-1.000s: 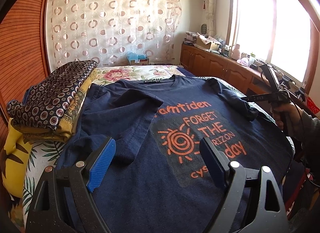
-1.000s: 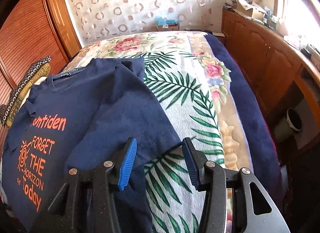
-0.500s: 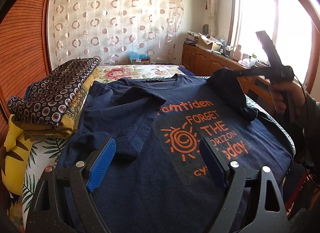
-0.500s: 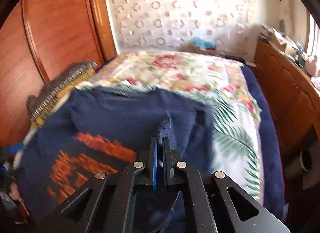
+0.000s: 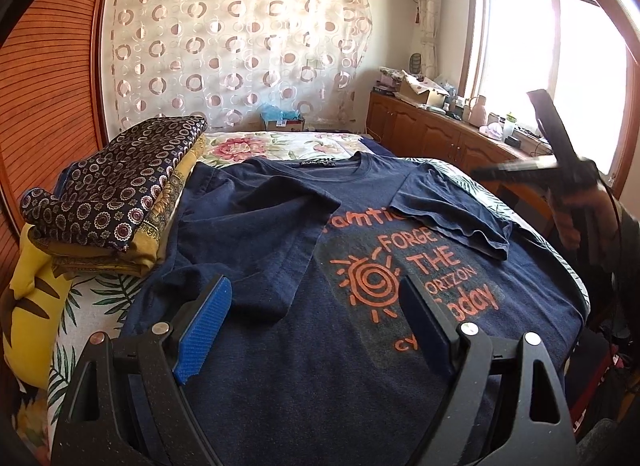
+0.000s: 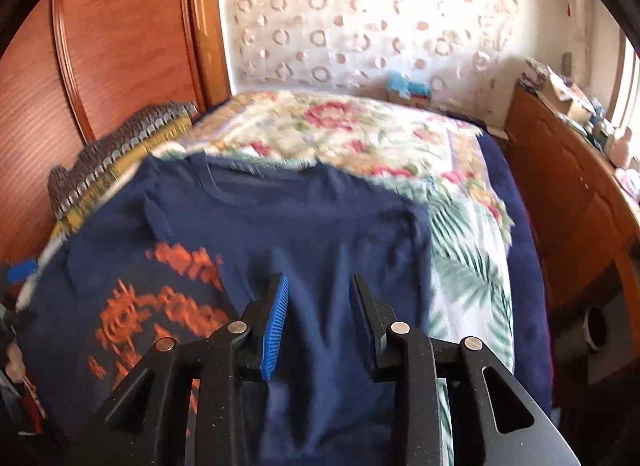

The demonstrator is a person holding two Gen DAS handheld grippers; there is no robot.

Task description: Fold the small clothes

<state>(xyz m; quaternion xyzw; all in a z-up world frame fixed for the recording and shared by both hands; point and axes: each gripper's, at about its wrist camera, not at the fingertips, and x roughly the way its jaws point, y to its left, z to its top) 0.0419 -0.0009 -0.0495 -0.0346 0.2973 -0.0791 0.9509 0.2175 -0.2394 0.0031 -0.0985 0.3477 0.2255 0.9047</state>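
A navy T-shirt (image 5: 320,346) with orange print was laid flat, print up, on the floral bedspread (image 5: 280,145), both sleeves folded inward over the chest. The right sleeve (image 5: 452,209) lay at 2 o'clock of the sun motif, the left sleeve (image 5: 256,234) at 10 o'clock. The left tongs (image 5: 316,326) were held wide apart above the lower front, gripping nothing. The right tongs (image 6: 318,322), jaws just reopened, were parted above the folded sleeve, no cloth pinched. Folded patterned fabrics (image 5: 112,193) were stacked at 9 o'clock
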